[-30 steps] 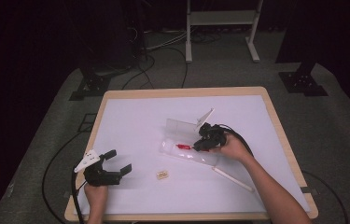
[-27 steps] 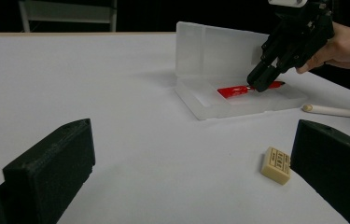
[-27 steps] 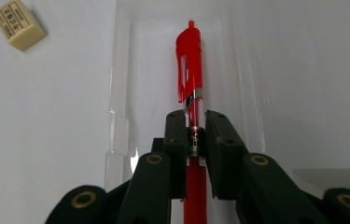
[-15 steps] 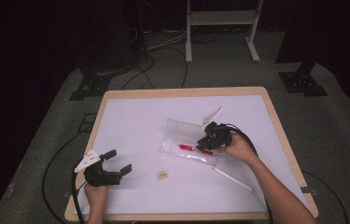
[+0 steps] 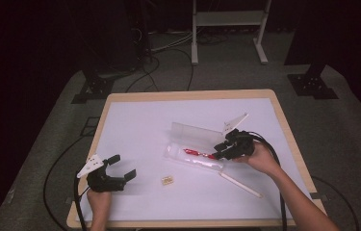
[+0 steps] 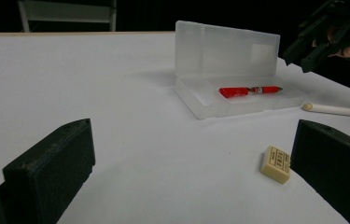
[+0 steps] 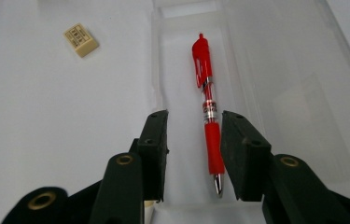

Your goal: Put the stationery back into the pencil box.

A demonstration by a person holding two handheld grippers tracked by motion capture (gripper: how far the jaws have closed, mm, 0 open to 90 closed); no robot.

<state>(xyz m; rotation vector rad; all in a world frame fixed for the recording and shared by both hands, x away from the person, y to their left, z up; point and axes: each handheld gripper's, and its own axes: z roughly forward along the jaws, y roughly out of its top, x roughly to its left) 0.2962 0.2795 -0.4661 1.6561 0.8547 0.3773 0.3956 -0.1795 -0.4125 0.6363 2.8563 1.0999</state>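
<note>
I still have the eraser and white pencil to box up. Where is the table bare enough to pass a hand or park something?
Bare: the far strip behind the pencil case lid, the left half between case and left gripper, and the near edge below the eraser. Crowded: the right gripper, jaws just opened off the red pen, with the white pencil beside it.

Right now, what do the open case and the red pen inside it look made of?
Case: likely frosted, translucent plastic; the table shows faintly through its raised lid. Red pen: glossy plastic barrel with highlights, a shiny, probably metal tip and a matte lower section, perhaps rubber.
</note>
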